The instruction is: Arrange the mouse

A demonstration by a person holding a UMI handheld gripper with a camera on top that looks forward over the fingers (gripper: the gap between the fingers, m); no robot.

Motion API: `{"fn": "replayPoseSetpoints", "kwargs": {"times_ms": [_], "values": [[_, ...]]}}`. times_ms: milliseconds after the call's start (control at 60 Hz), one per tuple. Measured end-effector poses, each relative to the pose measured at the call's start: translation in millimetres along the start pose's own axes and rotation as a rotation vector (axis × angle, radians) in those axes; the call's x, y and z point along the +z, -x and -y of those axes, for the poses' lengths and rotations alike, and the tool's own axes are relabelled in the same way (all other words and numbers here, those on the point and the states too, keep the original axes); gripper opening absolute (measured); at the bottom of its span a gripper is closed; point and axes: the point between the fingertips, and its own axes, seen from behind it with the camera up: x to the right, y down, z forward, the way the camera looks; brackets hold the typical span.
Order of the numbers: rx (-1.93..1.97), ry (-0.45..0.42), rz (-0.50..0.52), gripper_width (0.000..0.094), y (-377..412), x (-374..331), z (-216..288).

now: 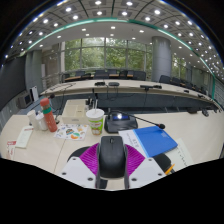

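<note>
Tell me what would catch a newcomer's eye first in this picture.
Probably the black mouse, lying between the gripper's open fingers, with a gap showing at either side against the magenta pads. Next, the blue notebook just beyond and right of it, and the paper cup with a green sleeve standing farther back on the table.
</note>
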Motion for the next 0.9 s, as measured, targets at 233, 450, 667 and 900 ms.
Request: {"fn": "replayPoseSetpoints", "kwargs": {"times_ms": [233,450,667,900], "values": [[-0.006,0.124,0.028,0.0320,72.6,85.1,-50.6],[0.013,0.240,-0.012,0.0343,93.0,135.3,-111.3],[0.082,0.290,-0.034,0.0747,94.2,130.5,-119.8],[0.050,0.229,-0.083,0.0854,90.1,42.3,-69.0]]}}
